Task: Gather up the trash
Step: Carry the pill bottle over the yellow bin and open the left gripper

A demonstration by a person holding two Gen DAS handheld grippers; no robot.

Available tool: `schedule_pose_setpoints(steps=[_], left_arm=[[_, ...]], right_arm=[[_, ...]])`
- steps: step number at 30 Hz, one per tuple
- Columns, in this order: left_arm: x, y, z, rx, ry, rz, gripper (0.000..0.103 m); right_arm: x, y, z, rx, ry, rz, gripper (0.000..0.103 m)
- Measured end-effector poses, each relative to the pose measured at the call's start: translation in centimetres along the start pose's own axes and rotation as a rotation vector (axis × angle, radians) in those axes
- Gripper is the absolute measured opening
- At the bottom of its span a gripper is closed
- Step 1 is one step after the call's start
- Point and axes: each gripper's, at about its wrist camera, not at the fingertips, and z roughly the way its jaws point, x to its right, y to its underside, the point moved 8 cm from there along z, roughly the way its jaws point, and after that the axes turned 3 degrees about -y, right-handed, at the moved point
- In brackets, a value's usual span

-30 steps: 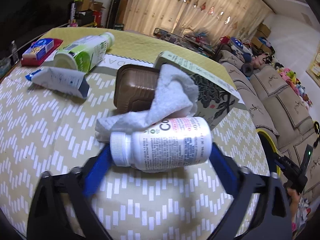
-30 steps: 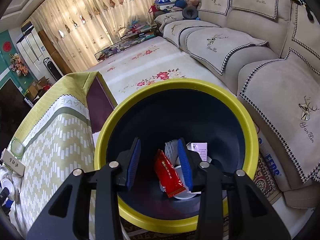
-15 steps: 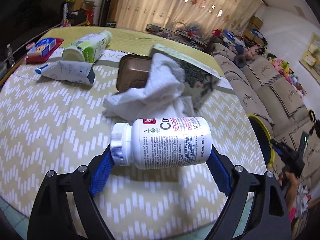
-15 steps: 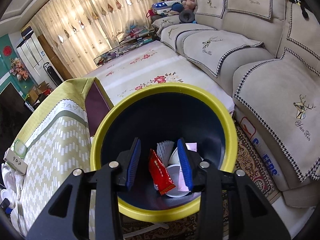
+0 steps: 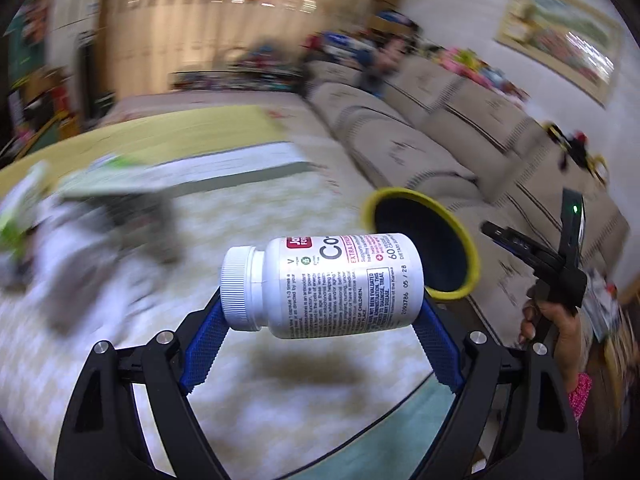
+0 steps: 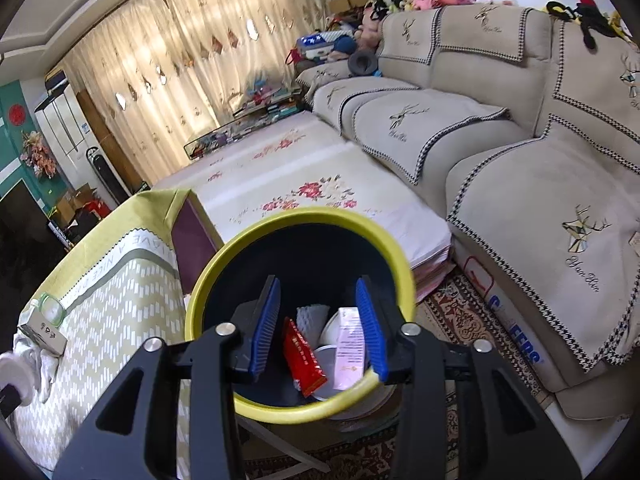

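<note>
A white pill bottle (image 5: 324, 286) lies crosswise between the blue pads of my left gripper (image 5: 320, 303), which is shut on its cap and base. It hangs in the air above the patterned tablecloth (image 5: 280, 364). The yellow-rimmed dark bin (image 5: 394, 193) stands beyond it to the right. My right gripper (image 6: 318, 282) hovers over that bin (image 6: 304, 216); its jaws are opening with nothing between them. Inside the bin lie a red packet (image 6: 304, 356), a pink-white packet (image 6: 350, 344) and a white foam net (image 6: 310, 316). In the left wrist view, a hand (image 5: 556, 328) carries the right gripper (image 5: 532, 248).
The table with its yellow-white cloth (image 6: 120, 320) stands left of the bin, with a small box (image 6: 42, 332) and a white tissue (image 6: 24, 364) on it. A beige sofa (image 6: 540, 208) runs along the right. A floral-covered low platform (image 6: 304, 176) lies behind the bin.
My left gripper lifted the pill bottle off the table and swung right towards the bin, leaving the tissue behind. My right gripper rose back from the bin and its jaws widened.
</note>
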Motion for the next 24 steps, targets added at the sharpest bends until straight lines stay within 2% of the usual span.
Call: schedule_pose_setpoints(steps=[4,8,13,20,24], left_arm=[[6.1,-2.5,3.7,-0.032,0.074,0.121,0.085],[11.3,-4.1,7.6,-0.087,0.13,0.199,0.085],[15.3,-5.1,12.6,-0.144,0.128,0.264,0.085],[17.4,-5.9,18.4,-0.206,0.098,0.286,0.085],[16.5,-6.7,18.3,-0.197,0.098,0.267,0.096]], right_arm=[[1.8,-0.3,-1.7,0.029,0.044,-0.009,0.042],[4.0,-0.4,-2.7,0.037,0.062,0.019,0.042],[6.8,-0.1,-3.5,0.039,0.094,0.054,0.042],[8.8,0.2,-4.0,0.037,0.109,0.079,0.042],[8.5,0.3,-3.9,0.035,0.103,0.074,0.045]])
